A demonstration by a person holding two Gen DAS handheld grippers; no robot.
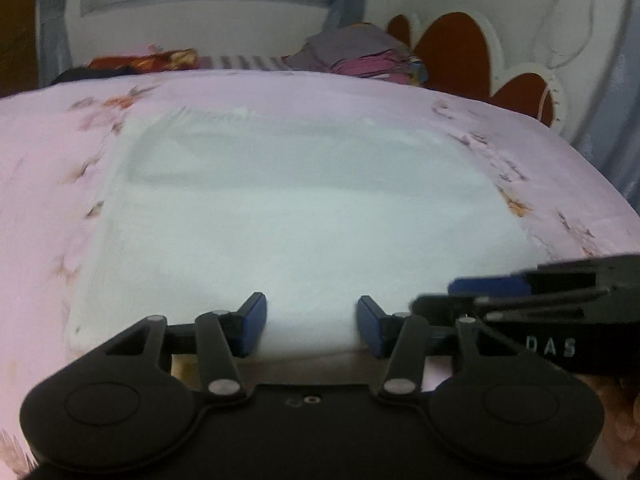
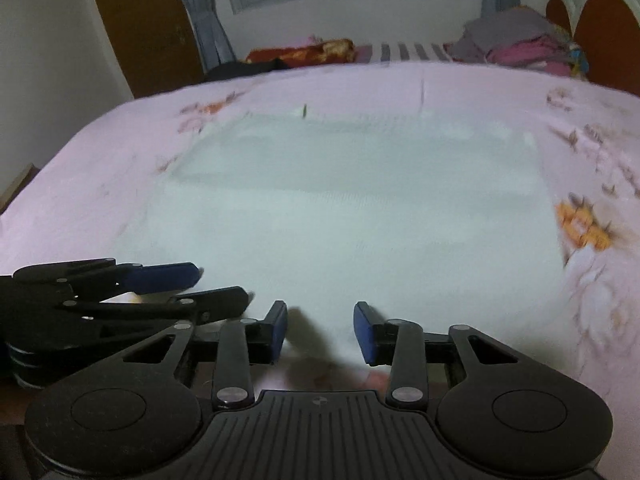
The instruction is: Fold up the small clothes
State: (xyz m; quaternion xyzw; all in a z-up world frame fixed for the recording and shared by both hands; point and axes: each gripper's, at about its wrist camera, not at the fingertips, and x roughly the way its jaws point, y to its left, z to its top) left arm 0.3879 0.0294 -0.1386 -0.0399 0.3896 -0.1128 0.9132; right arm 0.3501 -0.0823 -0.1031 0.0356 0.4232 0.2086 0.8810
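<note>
Pink bedsheet (image 1: 36, 152), white cloth (image 1: 304, 208) ahead, near edge between both parted tongs (image 1: 312, 326) (image 2: 320, 330).

Left claw (image 1: 312, 326) and right claw (image 2: 320, 332) side by side, jaws apart.

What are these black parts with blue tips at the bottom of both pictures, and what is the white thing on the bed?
They are hand-held grippers: a person carries one in each hand, and each has a camera looking forward along its two fingers. One picture comes from the left gripper, the other from the right gripper; each also shows its neighbour at the side. A white cloth lies spread flat on a pink flowered bedsheet. Both grippers are open at its near edge and seem to hold nothing. A pile of clothes lies far behind.
</note>
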